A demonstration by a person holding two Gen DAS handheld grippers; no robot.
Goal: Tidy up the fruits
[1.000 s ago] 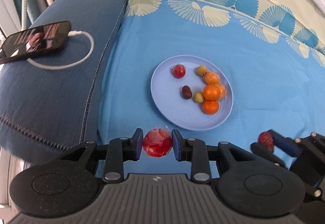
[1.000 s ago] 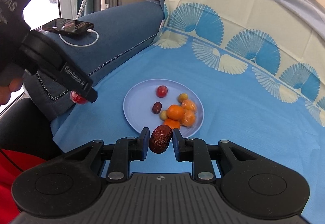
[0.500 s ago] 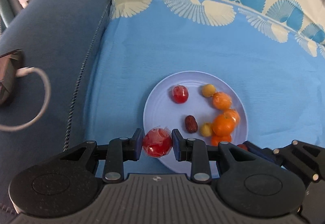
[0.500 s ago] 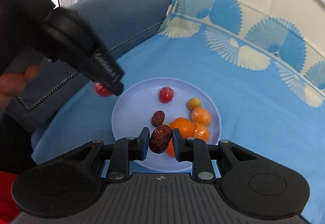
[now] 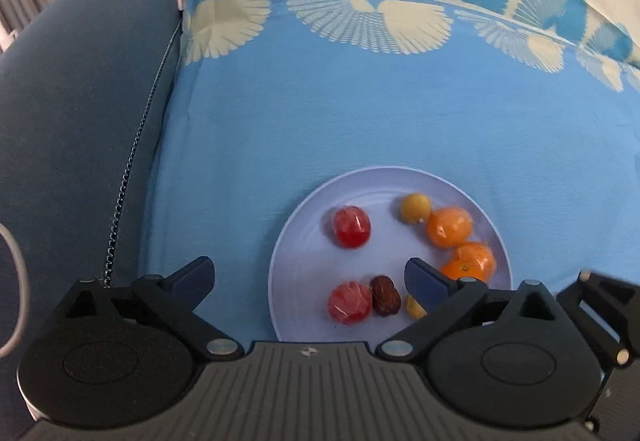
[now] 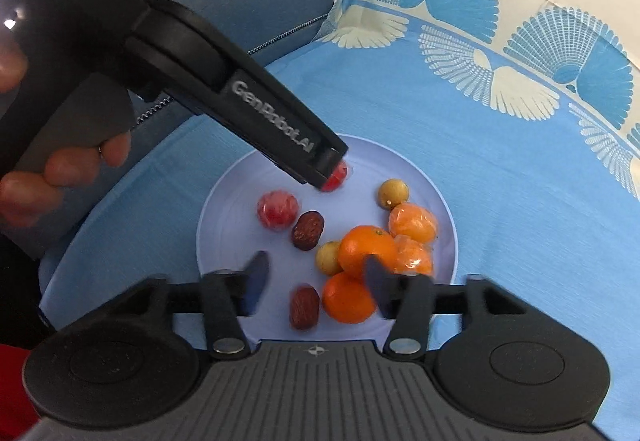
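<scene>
A pale blue plate point(image 5: 296, 265) point(image 6: 224, 217) lies on the blue cloth and holds the fruit. My left gripper point(image 5: 308, 277) is open above its near edge; a wrapped red fruit point(image 5: 348, 301) lies free on the plate beside a brown date point(image 5: 386, 296). A second red fruit point(image 5: 352, 227), a yellow fruit point(image 5: 416, 207) and wrapped oranges point(image 5: 450, 227) lie farther back. My right gripper point(image 6: 316, 277) is open; another date point(image 6: 304, 307) lies on the plate between its fingers, next to an orange point(image 6: 348, 301). The left gripper's finger point(image 6: 280, 133) crosses the right wrist view.
A dark blue sofa arm point(image 5: 80, 121) rises left of the cloth, with a white cable point(image 5: 16, 289) at the left edge. The patterned cloth point(image 5: 360, 101) runs up the sofa back behind the plate.
Both grippers moved forward over the plate and opened. The red fruit dropped from the left one and the date from the right one; both now lie on the plate.
</scene>
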